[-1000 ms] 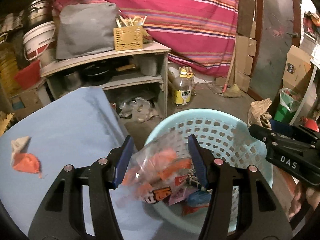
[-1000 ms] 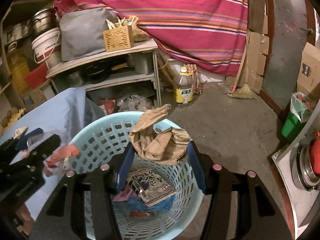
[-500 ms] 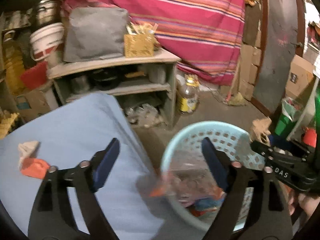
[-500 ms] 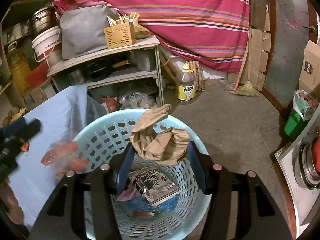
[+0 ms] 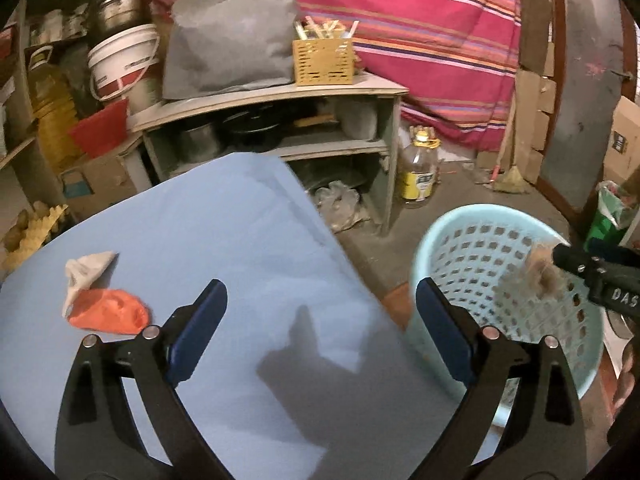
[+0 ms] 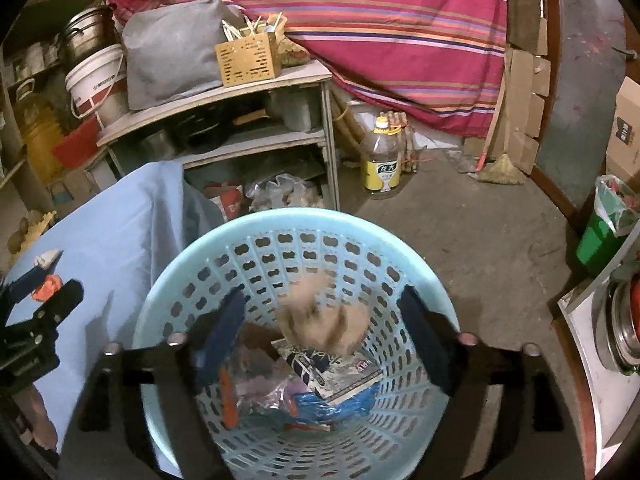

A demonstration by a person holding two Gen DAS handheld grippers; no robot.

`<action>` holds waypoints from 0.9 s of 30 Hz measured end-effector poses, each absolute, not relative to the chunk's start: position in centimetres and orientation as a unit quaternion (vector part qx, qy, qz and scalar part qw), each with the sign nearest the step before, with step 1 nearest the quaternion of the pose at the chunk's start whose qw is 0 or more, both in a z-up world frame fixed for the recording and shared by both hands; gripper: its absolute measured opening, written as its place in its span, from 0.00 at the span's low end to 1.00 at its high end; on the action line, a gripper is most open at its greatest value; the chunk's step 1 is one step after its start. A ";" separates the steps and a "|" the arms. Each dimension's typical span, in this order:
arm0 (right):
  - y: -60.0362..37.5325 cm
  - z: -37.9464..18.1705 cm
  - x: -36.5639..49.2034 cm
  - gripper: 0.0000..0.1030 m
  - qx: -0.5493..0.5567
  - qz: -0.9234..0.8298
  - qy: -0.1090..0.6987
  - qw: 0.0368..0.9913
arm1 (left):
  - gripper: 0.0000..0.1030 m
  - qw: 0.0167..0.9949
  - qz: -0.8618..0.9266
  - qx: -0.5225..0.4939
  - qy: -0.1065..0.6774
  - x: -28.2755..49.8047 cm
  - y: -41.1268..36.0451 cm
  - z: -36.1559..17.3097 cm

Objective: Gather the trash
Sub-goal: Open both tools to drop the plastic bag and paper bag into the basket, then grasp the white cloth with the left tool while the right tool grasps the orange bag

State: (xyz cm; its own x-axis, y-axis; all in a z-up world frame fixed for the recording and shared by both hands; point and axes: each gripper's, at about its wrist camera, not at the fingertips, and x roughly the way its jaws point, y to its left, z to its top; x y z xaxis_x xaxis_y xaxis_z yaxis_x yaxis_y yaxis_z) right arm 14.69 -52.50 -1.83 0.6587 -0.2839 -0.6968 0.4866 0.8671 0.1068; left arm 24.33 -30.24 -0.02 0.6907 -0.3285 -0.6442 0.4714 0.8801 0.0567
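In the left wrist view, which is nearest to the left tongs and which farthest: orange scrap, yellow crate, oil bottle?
1. Orange scrap: on the blue cloth, just left of the left tongs.
2. Oil bottle: on the floor, beside the shelf.
3. Yellow crate: on the shelf top.

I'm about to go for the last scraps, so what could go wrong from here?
The crumpled brown paper, blurred between the right gripper's just-opened jaws, looks set to land inside the blue basket. The orange wrapper touches the white scrap; the open left gripper may take one only. The basket sits beside the blue cloth's edge; a swing could knock it.
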 end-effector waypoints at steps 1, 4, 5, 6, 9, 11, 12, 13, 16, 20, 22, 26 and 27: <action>-52.2 -1.7 15.0 0.80 0.145 -0.213 0.354 0.899 | 0.91 0.914 -0.214 0.108 0.327 24.6 -29.5 0.1; -51.3 -1.6 15.5 0.84 0.149 -0.216 0.355 0.897 | 0.94 0.921 -0.191 0.112 0.320 25.4 -27.0 0.6; -51.0 -1.6 15.8 0.84 0.149 -0.217 0.356 0.897 | 0.95 0.925 -0.180 0.115 0.315 25.8 -26.0 0.8; -50.6 -1.5 16.0 0.84 0.148 -0.219 0.356 0.896 | 0.95 0.927 -0.171 0.118 0.313 26.3 -25.1 0.8; -49.3 -1.4 17.1 0.94 0.143 -0.225 0.355 0.896 | 0.95 0.932 -0.135 0.122 0.314 28.3 -21.4 0.9; -48.0 -0.9 18.1 0.95 0.136 -0.229 0.347 0.899 | 0.95 0.935 -0.113 0.121 0.315 29.8 -18.8 0.9; -47.6 -0.8 18.3 0.95 0.135 -0.228 0.345 0.901 | 0.95 0.936 -0.104 0.120 0.315 30.4 -17.8 0.9; -46.9 -0.5 18.8 0.95 0.136 -0.225 0.340 0.903 | 0.95 0.937 -0.091 0.117 0.315 31.4 -16.3 0.9; -44.9 0.1 20.2 0.95 0.149 -0.213 0.327 0.908 | 0.95 0.937 -0.064 0.105 0.327 33.8 -13.3 0.4; -41.8 0.2 22.9 0.95 0.139 -0.228 0.333 0.904 | 0.95 0.933 -0.043 0.093 0.345 36.8 -10.0 -0.9; -40.1 0.1 24.0 0.95 0.121 -0.231 0.332 0.907 | 0.95 0.930 -0.039 0.090 0.355 38.0 -9.0 -1.7; -36.8 0.1 26.1 0.95 0.082 -0.210 0.343 0.912 | 0.94 0.923 -0.045 0.090 0.370 39.6 -8.2 -3.3; -36.1 0.0 26.6 0.95 0.078 -0.200 0.348 0.913 | 0.94 0.922 -0.051 0.090 0.373 39.8 -8.3 -3.6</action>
